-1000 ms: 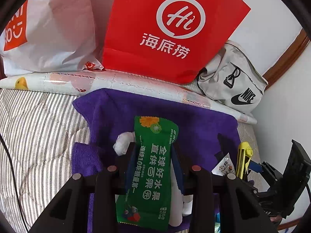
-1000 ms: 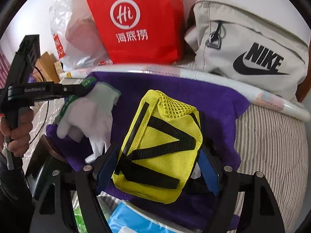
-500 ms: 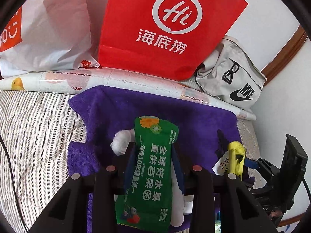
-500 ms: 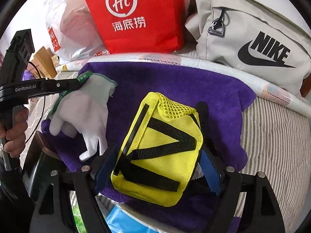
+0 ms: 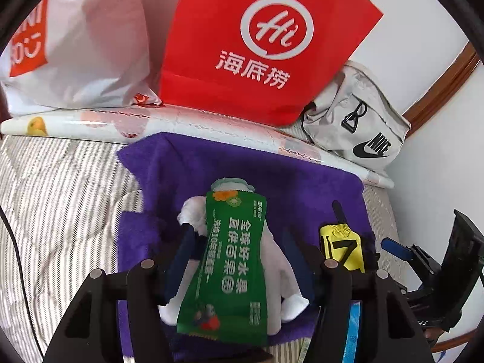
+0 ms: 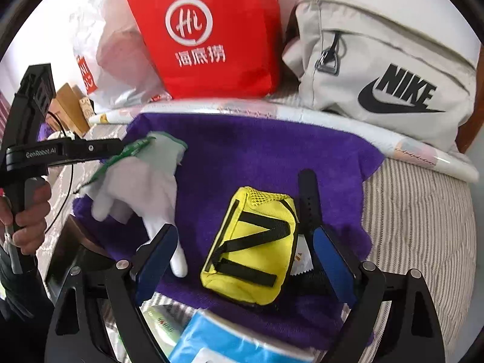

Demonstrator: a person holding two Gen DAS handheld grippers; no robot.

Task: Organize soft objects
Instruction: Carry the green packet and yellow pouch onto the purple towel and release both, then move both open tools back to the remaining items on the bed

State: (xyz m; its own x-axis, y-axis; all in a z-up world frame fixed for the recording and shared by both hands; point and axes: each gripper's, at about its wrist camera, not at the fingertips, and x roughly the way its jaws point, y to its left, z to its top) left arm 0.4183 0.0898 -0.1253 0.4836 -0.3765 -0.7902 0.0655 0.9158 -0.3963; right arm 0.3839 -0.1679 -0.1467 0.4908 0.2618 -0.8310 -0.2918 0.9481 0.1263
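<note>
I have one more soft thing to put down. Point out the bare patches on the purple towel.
Free: the far strip of the purple towel, between the patterned roll and the yellow pouch. Crowded: the near half, with the white glove, green packet, pouch and black strap.

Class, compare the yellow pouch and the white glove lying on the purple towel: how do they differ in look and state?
The yellow pouch is bright, boxy and crossed by black straps; the white glove is plain, limp and flat. The pouch lies uncovered between the right gripper's open jaws; the glove has a green packet lying over it. Both rest on the purple towel.
</note>
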